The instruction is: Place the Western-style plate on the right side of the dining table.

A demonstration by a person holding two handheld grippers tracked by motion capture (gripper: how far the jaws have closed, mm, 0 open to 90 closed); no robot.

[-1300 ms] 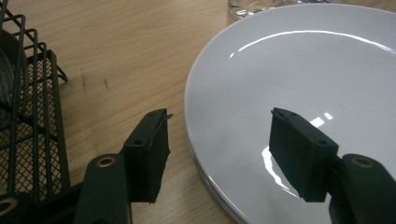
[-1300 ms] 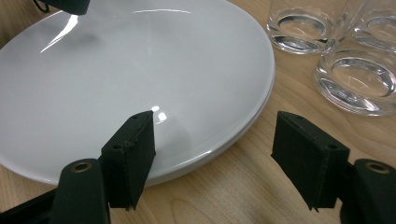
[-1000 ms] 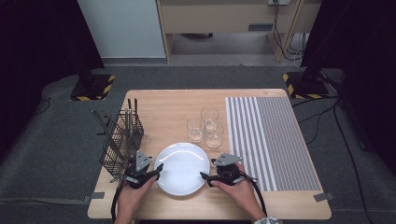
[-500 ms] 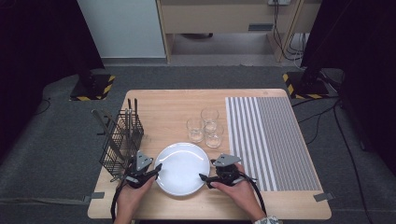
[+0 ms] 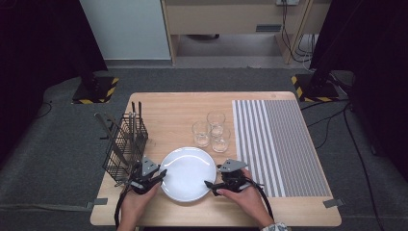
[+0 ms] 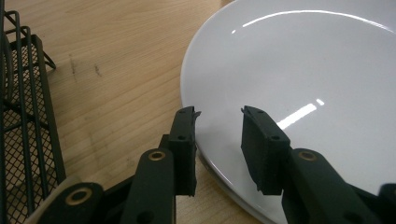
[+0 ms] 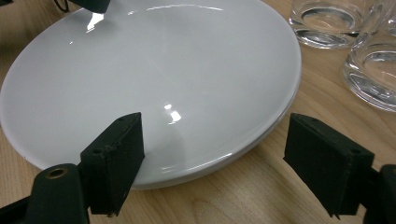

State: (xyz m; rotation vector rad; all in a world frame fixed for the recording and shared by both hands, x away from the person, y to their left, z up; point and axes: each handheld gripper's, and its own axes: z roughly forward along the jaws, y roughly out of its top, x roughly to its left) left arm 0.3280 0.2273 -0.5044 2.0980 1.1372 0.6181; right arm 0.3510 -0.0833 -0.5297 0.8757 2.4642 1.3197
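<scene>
While the wooden bench (image 5: 183, 108) takes up the middle of the high view, a grey striped mat (image 5: 279, 139) covers its right part. A black wire basket (image 5: 124, 147) stands at the bench's left edge, centre left in the frame. The white plate (image 5: 187, 173) lies flat on the bench at lower centre, just right of the basket. Three clear glasses (image 5: 211, 131) stand close together just above the plate, beside the mat.

At the plate's left rim sits the left claw (image 5: 161, 174), held by a hand (image 5: 137, 204) coming in from the bottom. In the left gripper view its jaws have just been closing; they stand fairly narrow, one outside the rim over the wood and one over the plate (image 6: 303, 70), a gap still showing at each pad.

At the plate's right rim sits the right claw (image 5: 210, 184). Its jaws have just been opening and stand wide in the right gripper view, one over the plate (image 7: 159, 70), the other over bare wood, neither pressing.
</scene>
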